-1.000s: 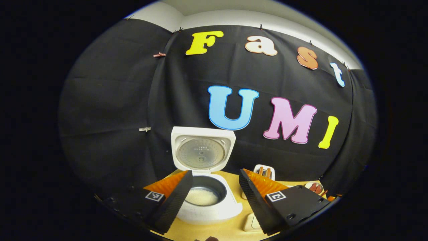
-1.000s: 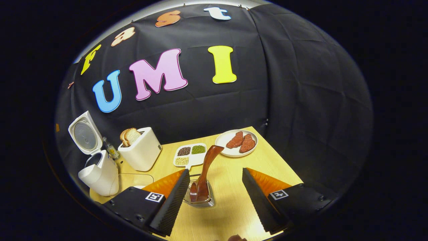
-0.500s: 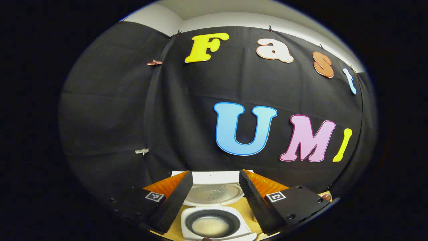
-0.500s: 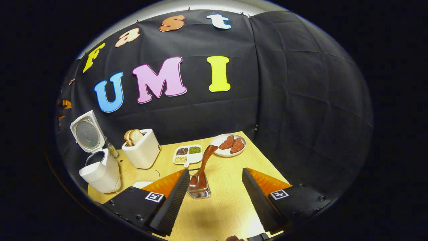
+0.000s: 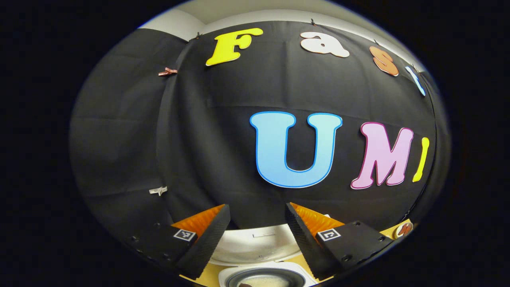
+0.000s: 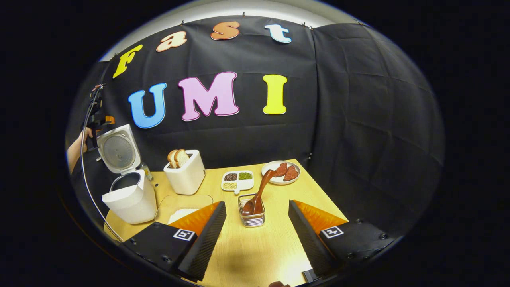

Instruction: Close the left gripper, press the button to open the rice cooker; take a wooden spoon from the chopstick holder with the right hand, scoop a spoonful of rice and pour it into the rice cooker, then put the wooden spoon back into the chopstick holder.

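Since 0.5 s ago the right claw [image 6: 257,231] has backed off from the chopstick holder [image 6: 252,215], which now sits smaller and further ahead; the left claw [image 5: 257,235] has risen above the rice cooker [image 6: 129,195], so less of the pot shows beneath it.

Wooden spoon [image 6: 259,195] stands in the holder, bowl down in the wire basket, handle leaning up and to the right toward the plate of meat [image 6: 281,173]. Judged from its look: light, rigid, smooth-finished wood, so prob. a bit slippery in a two-finger pinch; not fragile. Best hold is likely the upper handle, well clear of the basket rim, squeezed across the flatter faces so it can't twist when loaded w/ rice. Holder itself looks light and may lift or tip w/ the spoon if it's pulled at an angle.

Spoon lies straight ahead of the right claw, roughly centred between its fingers but well apart from them, w/ bare tabletop [image 6: 255,255] between. Right claw is wide open, holding nothing. Left claw also gapes open and empty, hovering over the cooker's raised lid [image 5: 251,247].

Cooker stands at the tabletop's far left, lid up, so the button step looks done. Clear container w/ rice [image 6: 181,209] sits between cooker and holder.
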`<move>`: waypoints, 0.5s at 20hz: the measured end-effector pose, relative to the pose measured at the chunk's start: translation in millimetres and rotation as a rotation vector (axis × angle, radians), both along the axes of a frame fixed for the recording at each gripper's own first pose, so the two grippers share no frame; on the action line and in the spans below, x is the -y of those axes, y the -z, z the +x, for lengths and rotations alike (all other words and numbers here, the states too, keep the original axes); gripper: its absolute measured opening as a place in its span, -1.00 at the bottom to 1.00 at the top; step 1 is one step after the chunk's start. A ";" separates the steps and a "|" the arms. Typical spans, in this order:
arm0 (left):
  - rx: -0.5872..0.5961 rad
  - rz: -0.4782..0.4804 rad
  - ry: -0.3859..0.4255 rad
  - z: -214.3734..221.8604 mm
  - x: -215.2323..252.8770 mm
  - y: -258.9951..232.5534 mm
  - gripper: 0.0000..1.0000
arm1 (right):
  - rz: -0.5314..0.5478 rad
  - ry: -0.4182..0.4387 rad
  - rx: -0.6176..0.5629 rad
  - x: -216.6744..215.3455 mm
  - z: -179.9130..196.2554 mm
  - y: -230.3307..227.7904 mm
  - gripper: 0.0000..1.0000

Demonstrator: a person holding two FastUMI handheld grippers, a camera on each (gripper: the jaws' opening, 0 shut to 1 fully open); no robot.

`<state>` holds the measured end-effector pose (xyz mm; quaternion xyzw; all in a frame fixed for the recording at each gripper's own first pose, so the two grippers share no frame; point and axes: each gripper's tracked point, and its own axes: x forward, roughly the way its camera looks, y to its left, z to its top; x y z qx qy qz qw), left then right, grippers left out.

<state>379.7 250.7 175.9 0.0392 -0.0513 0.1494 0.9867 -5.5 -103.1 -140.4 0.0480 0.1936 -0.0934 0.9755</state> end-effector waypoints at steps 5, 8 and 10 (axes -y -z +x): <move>-0.085 0.010 -0.003 23.7 1.3 25.7 0.91 | 0.037 0.044 -0.003 0.8 -6.7 -1.7 0.97; -0.095 -0.057 -0.013 16.7 5.0 32.8 0.93 | 0.052 0.052 0.002 2.5 -2.5 -1.7 0.97; -0.147 -0.077 -0.023 4.0 13.3 44.8 0.95 | 0.055 0.034 0.003 0.5 1.8 0.9 0.97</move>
